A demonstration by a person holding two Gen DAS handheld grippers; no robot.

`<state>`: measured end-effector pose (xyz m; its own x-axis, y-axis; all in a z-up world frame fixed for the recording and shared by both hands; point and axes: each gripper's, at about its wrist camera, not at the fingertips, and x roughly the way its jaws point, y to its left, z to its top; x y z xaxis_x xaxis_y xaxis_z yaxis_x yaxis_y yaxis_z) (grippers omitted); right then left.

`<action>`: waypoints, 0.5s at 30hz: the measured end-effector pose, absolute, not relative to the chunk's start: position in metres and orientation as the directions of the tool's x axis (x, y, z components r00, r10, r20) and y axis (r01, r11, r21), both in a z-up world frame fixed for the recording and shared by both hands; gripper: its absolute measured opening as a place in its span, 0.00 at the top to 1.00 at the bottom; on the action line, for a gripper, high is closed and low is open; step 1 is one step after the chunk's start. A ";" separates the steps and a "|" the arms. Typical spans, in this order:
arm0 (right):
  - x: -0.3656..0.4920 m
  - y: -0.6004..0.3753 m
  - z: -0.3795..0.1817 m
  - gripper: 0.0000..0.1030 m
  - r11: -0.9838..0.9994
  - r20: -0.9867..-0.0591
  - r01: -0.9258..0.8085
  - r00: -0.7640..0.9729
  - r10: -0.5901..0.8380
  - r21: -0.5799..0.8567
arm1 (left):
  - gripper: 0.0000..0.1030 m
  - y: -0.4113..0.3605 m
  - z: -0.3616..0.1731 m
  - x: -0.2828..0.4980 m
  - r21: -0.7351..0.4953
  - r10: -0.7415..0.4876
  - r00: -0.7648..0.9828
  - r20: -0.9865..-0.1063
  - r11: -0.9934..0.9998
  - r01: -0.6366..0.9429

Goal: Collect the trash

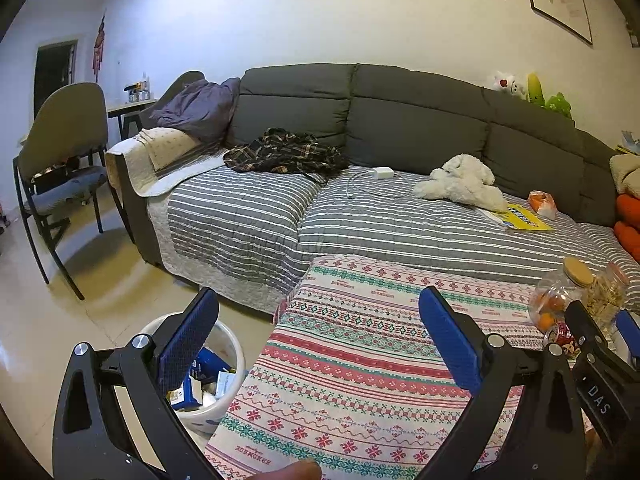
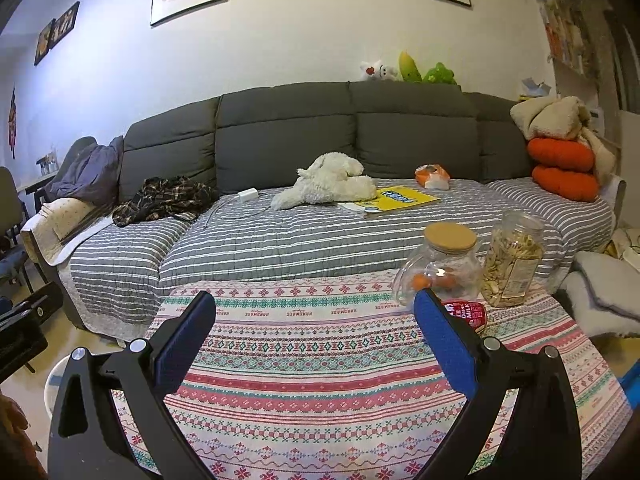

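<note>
- The left gripper (image 1: 316, 328) is spread wide with nothing between its blue pads, held above the patterned cloth of the surface (image 1: 360, 360)
- The right gripper (image 2: 314, 330) is just as wide open and equally empty, facing the same surface from a spot nearer the jars
- The likeliest piece of trash within reach is the red milk can (image 2: 468, 314), lying on its side on the cloth just in front of the lidded glass jar (image 2: 444, 264) and beside the snack jar (image 2: 514, 260); the right gripper's right finger partly hides it
- The white bin (image 1: 224, 364) stands on the floor by the left edge of the surface and already holds blue and white packaging
- If the can is empty it should be light, thin-walled and easy to dent, and its smooth round body may roll or slip; whether it is empty cannot be told
- The best hold looks to be across the middle of the cylinder, pads on opposite sides, squeezed gently
- The glass jars close by are fragile, so approach from the open front side
</note>
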<state>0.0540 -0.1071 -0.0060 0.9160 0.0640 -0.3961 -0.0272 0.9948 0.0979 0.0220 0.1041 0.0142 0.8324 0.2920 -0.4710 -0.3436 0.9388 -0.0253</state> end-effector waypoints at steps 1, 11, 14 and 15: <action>0.054 -0.107 -0.006 0.06 0.995 -0.395 -0.027 0.917 0.063 0.097 | 0.07 0.103 0.014 0.022 -0.023 0.292 0.833 -0.469 0.940 -0.342; 0.046 -0.103 -0.003 0.06 0.998 -0.351 -0.019 0.935 0.038 0.057 | 0.07 0.096 0.015 0.021 -0.015 0.287 0.845 -0.451 0.944 -0.328; 0.044 -0.102 -0.001 0.06 0.999 -0.340 -0.019 0.940 0.035 0.048 | 0.07 0.096 0.015 0.021 -0.016 0.286 0.846 -0.451 0.945 -0.328; 0.044 -0.102 -0.001 0.06 0.999 -0.336 -0.018 0.941 0.032 0.046 | 0.07 0.096 0.015 0.021 -0.016 0.285 0.846 -0.451 0.945 -0.327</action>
<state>0.0437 -0.1019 -0.0011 0.9412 0.0319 -0.3363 -0.0176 0.9988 0.0456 0.0210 0.0959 0.0146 0.8458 0.2853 -0.4508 -0.3271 0.9449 -0.0157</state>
